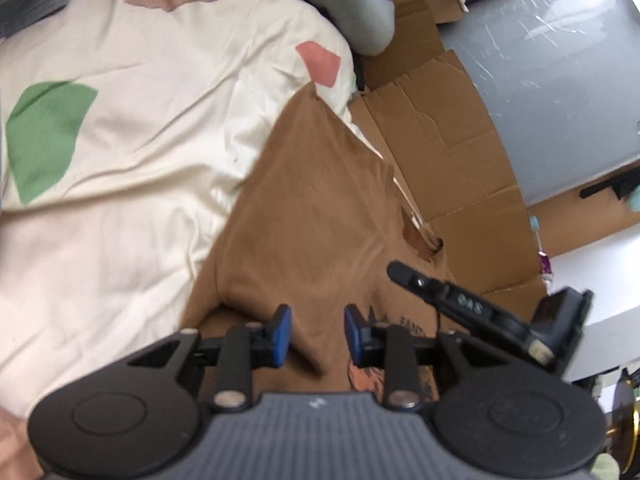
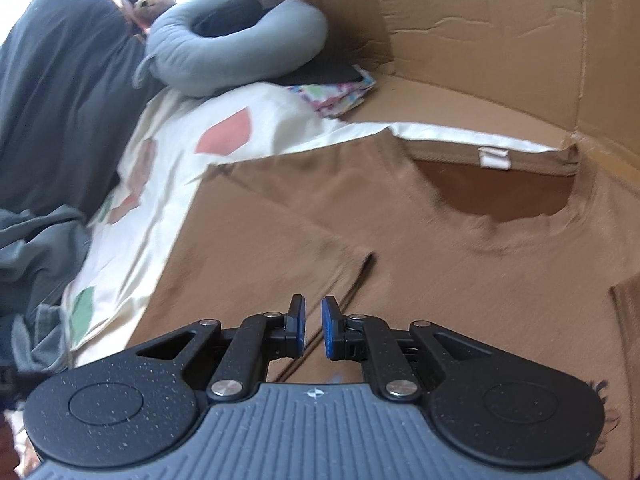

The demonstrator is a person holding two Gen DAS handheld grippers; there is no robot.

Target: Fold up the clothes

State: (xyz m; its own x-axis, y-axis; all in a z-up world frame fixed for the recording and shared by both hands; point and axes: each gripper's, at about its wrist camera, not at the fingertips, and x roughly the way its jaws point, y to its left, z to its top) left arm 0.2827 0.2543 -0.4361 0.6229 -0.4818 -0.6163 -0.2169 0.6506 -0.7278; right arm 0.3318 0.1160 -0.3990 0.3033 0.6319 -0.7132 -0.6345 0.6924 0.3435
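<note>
A cream quilt (image 1: 120, 152) of soft, creased cotton, printed with green and salmon blotches, covers the bed, bordered by stiff brown cardboard (image 1: 448, 152) and a plump grey tube-shaped cushion (image 2: 240, 48). On it lies the brown jersey T-shirt (image 2: 400, 240), spread flat with its ribbed round neckline toward the cardboard and one sleeve folded in across the chest. The left gripper (image 1: 317, 336) hovers over the cloth with blue pads parted and nothing between them; the right gripper (image 2: 313, 328) shows a narrow empty gap.
</note>
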